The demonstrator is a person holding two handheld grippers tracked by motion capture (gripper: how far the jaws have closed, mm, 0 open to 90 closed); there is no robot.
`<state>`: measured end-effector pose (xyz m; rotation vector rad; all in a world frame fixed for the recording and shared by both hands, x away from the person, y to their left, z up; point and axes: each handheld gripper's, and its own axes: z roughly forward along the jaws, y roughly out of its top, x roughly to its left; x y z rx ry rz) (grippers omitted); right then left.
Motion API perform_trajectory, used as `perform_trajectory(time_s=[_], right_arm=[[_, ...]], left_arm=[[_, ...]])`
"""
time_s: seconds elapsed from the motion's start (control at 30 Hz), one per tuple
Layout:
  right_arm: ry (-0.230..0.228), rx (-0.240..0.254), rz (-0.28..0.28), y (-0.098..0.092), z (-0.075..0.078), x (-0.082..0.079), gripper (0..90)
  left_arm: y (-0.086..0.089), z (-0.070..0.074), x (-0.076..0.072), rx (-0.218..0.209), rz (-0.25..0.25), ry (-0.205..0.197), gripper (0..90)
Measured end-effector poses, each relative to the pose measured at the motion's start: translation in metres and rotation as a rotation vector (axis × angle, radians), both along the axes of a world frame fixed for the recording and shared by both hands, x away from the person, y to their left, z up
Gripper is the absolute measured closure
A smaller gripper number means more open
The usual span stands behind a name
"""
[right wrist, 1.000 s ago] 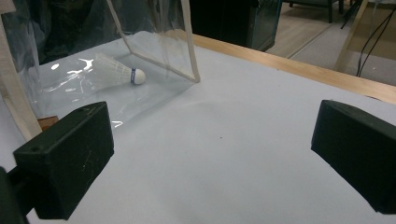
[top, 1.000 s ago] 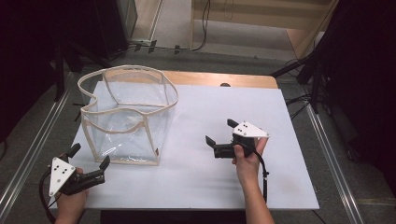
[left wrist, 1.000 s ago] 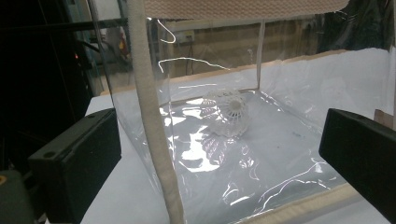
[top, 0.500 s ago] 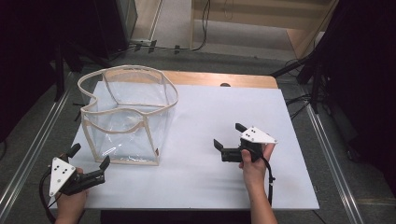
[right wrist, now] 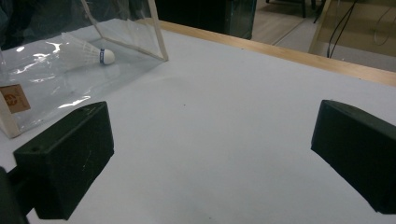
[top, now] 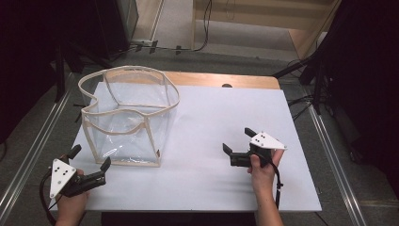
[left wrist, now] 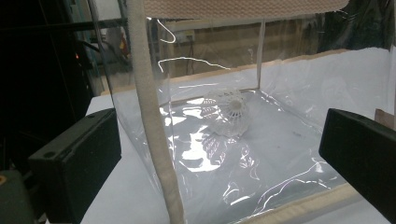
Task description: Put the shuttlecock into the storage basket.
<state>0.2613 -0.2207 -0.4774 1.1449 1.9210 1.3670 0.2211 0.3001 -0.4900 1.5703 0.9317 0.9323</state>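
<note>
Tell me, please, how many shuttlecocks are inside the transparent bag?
1. A single white shuttlecock lies on its side on the floor of the clear bag, toward its far side. The glare on the plastic could hide another.

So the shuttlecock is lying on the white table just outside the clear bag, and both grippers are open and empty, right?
Not quite: the shuttlecock lies inside the clear bag, on its floor, as the left gripper view shows. The left gripper and right gripper are indeed open and empty.
</note>
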Motion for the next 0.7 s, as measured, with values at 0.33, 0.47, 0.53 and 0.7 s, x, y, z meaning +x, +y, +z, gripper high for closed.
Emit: perform_trajectory(time_s=[0.33,0.47,0.53,0.7], right_arm=[[-0.009,-0.006,-0.015,-0.013,0.0,-0.005,0.0],[-0.006,-0.008,-0.023,-0.017,-0.001,-0.008,0.0],[-0.002,-0.009,-0.029,-0.02,-0.003,-0.009,0.0],[0.0,-0.007,-0.045,-0.029,-0.006,-0.014,0.0]], left_arm=[[0.0,0.0,0.0,0.002,0.001,0.001,0.0],[0.0,0.0,0.0,0.0,0.002,0.001,0.0],[0.0,0.0,0.0,-0.001,0.002,0.001,0.0],[0.0,0.0,0.0,0.004,0.002,0.0,0.0]])
